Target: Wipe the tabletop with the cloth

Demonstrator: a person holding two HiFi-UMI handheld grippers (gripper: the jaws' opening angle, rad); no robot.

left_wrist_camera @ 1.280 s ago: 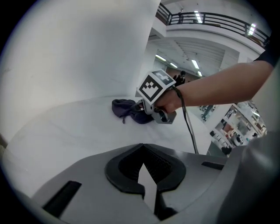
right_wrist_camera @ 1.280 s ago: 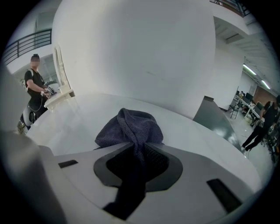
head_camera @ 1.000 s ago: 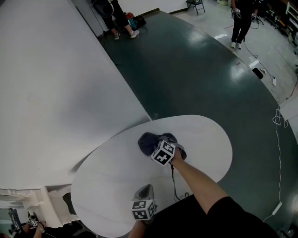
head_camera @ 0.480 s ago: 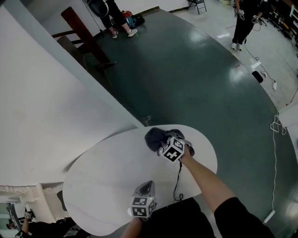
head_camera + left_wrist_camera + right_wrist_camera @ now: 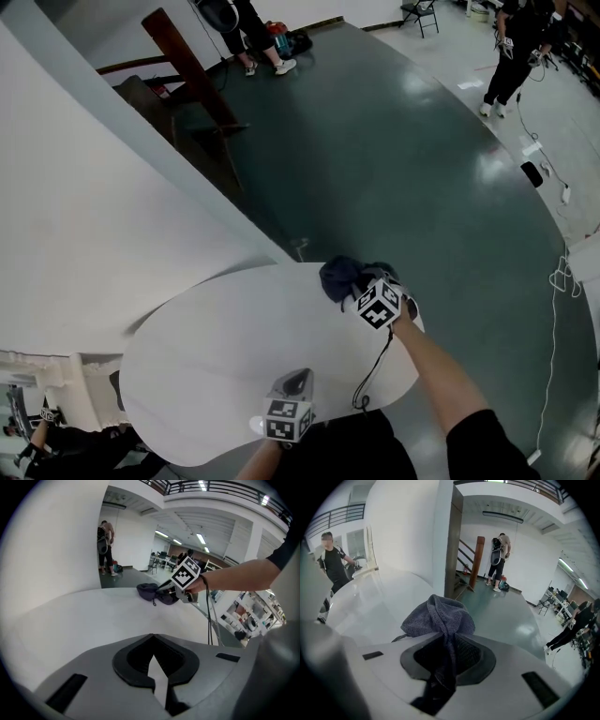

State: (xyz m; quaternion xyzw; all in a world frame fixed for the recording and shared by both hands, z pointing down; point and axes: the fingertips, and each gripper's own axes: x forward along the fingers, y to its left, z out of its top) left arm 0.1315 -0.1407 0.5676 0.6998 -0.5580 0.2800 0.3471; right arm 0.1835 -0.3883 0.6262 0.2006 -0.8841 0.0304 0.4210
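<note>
A dark blue-grey cloth [image 5: 343, 278] lies bunched on the round white tabletop [image 5: 216, 366], near its far right edge. My right gripper [image 5: 367, 289] is shut on the cloth [image 5: 440, 620], whose folds run down between the jaws. In the left gripper view the cloth [image 5: 152, 592] shows across the table with the right gripper [image 5: 174, 588] on it. My left gripper [image 5: 294, 386] hovers at the table's near edge, jaws shut with nothing between them, well apart from the cloth.
A large white curved wall [image 5: 84, 234] borders the table on the left. Dark green floor [image 5: 394, 150] spreads beyond. A brown wooden post and stairs [image 5: 187, 66] stand far back. People [image 5: 520, 37] stand in the distance. A black cable [image 5: 370, 370] hangs from the right gripper.
The right gripper has dragged the cloth rightward to the table's far right edge. The head view has shifted, bringing the wooden post into sight. The left gripper stays near the front edge.
</note>
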